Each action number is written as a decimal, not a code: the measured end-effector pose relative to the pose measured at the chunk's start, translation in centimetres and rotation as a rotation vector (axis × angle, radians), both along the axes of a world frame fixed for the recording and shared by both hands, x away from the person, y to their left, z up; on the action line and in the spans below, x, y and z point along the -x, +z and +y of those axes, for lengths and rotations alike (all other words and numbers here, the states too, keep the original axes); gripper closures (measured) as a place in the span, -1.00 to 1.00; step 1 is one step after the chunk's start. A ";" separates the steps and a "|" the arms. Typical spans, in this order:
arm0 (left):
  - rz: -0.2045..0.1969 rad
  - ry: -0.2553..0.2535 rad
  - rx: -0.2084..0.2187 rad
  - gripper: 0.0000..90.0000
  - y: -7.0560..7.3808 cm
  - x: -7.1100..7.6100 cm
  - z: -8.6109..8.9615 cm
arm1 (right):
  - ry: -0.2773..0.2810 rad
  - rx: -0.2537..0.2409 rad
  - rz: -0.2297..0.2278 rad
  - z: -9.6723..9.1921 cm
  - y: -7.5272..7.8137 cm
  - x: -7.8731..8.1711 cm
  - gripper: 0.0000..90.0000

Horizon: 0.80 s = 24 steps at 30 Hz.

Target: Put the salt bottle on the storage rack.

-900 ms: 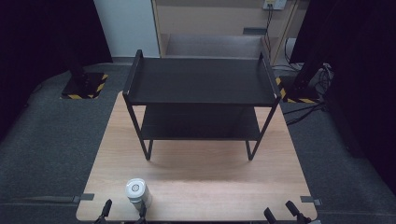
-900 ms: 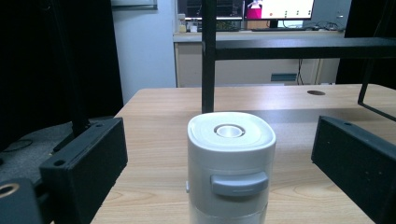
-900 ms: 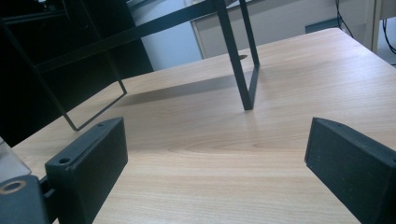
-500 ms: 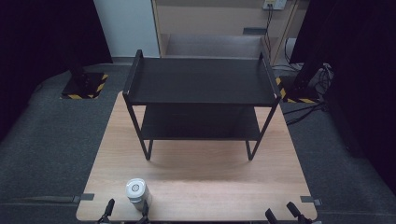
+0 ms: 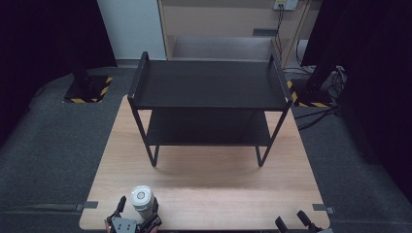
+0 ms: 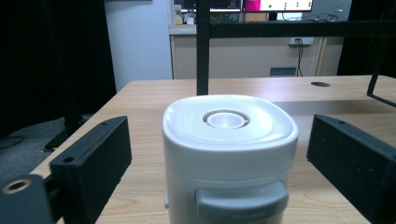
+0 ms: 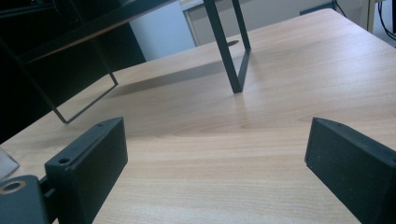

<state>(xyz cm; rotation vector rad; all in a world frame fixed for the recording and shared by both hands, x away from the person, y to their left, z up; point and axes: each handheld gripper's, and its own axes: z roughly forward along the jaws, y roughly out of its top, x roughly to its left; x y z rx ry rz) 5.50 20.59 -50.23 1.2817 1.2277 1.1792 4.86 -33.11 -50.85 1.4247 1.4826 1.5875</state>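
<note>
Standing upright between the left gripper's [image 5: 137, 212] wide-open, seemingly untouching jaws, white canister [image 6: 229, 154] lies straight ahead.

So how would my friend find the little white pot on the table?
Start at the big black two-level shelf on the wooden table. Come to the table's near edge, on the left, where the white canister stands between the left gripper's open jaws. It's the lone white thing, with a grey latch.
</note>
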 end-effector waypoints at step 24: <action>0.003 -0.035 0.022 -0.34 -1.0 -0.9 0.8 | -0.003 0.008 0.022 0.1 -0.1 -0.6 -0.87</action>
